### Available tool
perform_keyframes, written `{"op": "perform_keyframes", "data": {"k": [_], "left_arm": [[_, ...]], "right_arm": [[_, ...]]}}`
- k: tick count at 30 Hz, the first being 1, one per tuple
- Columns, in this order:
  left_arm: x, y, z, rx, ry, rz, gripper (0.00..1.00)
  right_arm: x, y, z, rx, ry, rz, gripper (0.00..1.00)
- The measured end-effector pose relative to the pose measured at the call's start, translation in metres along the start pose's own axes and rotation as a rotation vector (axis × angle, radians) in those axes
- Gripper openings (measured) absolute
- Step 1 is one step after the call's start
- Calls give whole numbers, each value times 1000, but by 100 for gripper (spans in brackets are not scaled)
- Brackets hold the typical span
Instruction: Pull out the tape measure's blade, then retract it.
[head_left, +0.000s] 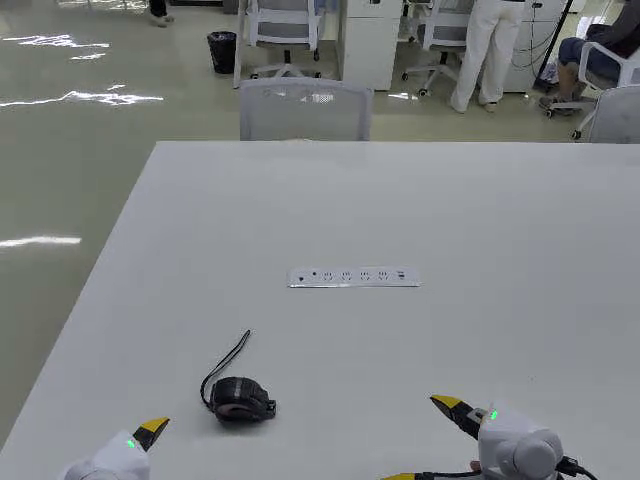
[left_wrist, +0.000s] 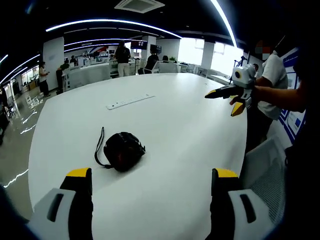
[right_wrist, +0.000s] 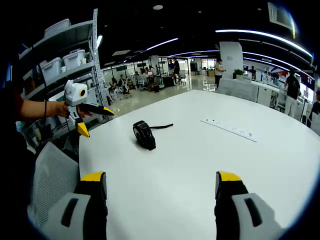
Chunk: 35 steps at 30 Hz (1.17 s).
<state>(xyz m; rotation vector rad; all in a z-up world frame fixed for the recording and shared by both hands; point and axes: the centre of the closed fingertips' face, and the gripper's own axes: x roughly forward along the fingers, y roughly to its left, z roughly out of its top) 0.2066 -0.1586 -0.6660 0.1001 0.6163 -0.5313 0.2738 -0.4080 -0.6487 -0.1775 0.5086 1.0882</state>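
Tape measure (head_left: 240, 398) on table (head_left: 450, 200); left tongs (left_wrist: 152, 173), right tongs (right_wrist: 161, 176) spread wide.

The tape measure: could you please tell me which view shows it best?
The left gripper view: the tape measure lies closest and largest. The head view shows it small from above; the right gripper view, farther off.

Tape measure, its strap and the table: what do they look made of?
Tape measure: black matte case, likely plastic or rubber-coated; no sharp glints. Strap: thin black loop, limp and curved, probably woven cord. Table: white, smooth, faint even sheen, perhaps laminate.
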Motion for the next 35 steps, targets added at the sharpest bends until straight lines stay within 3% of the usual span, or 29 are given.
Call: {"op": "perform_keyframes", "data": {"k": [9, 16, 27, 35], "left_arm": [[-4, 8, 0, -7, -3, 18, 99], [-6, 9, -3, -7, 13, 22, 99], [-9, 10, 2, 0, 6, 24, 99], [-9, 13, -4, 0, 12, 25, 99]], "right_arm": [[-5, -2, -2, -4, 6, -2, 92], [-6, -3, -5, -12, 20, -3, 92], [-6, -3, -3, -16, 23, -3, 92], [-5, -1, -5, -17, 27, 2, 92]]}}
